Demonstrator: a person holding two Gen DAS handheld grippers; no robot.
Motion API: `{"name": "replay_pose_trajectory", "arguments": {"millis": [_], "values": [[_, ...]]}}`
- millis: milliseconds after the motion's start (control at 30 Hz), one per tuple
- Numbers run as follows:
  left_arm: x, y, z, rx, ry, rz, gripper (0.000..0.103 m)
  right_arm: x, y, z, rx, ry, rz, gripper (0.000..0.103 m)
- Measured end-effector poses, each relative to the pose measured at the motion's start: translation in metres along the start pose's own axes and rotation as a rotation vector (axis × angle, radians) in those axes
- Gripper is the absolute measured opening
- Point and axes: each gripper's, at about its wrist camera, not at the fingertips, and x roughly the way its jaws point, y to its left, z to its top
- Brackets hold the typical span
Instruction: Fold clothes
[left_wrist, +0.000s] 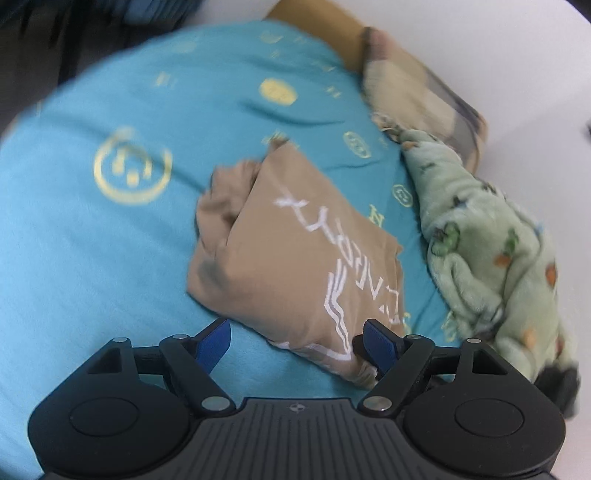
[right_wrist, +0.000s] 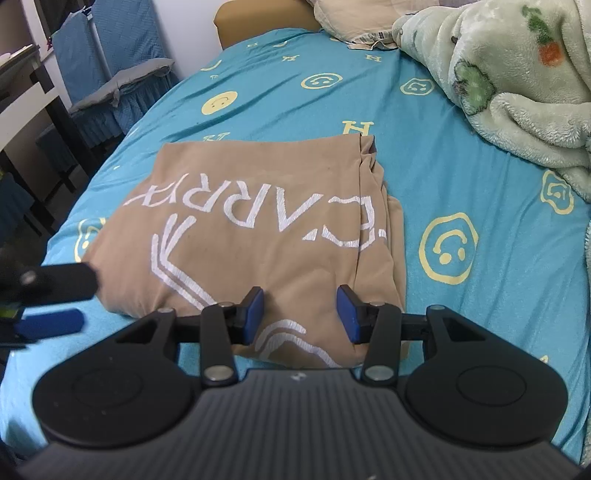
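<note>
**Grippers apart over a folded tan shirt on the bed**

Left gripper hangs low over the near corner of the folded tan shirt, its blue pads spread wide; the left pad sits over bare sheet and the right pad lies against the shirt's near edge, with nothing pinched between them. That view is blurred. The same gripper shows at the left edge of the right wrist view, just beside the shirt's left corner.

Across the middle of the bed, the shirt lies folded into a rough rectangle on the turquoise sheet printed with yellow smiley faces, its white lettering facing up and its layered edges stacked along the right side.

Right gripper hovers over the shirt's near edge, its pads apart with tan cloth showing between them, unclamped.

Farther right, a pale green fleece blanket with small printed figures is bunched along the bed's side, apart from the shirt. A beige pillow lies at the head of the bed.
</note>
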Motion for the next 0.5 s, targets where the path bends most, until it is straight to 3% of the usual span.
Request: {"name": "replay_pose_trajectory", "arguments": {"millis": [100, 267, 367, 433, 500], "values": [[0.020, 0.015, 0.004, -0.107, 0.021, -0.005, 0.080, 0.001, 0.000, 0.000, 0.004, 0.003, -0.001, 0.046], [0.036, 0.028, 0.011, -0.188, -0.008, -0.008, 0.071, 0.001, 0.000, 0.000, 0.003, 0.002, -0.001, 0.046], [0.037, 0.032, 0.014, -0.209, -0.018, -0.016, 0.060, 0.001, 0.001, 0.000, -0.005, 0.000, -0.009, 0.046], [0.034, 0.030, 0.013, -0.191, -0.032, -0.007, 0.046, 0.002, 0.001, 0.000, -0.015, -0.001, -0.014, 0.046], [0.031, 0.028, 0.013, -0.181, -0.049, -0.008, 0.038, 0.001, 0.001, 0.000, -0.006, -0.003, -0.018, 0.046]]}}
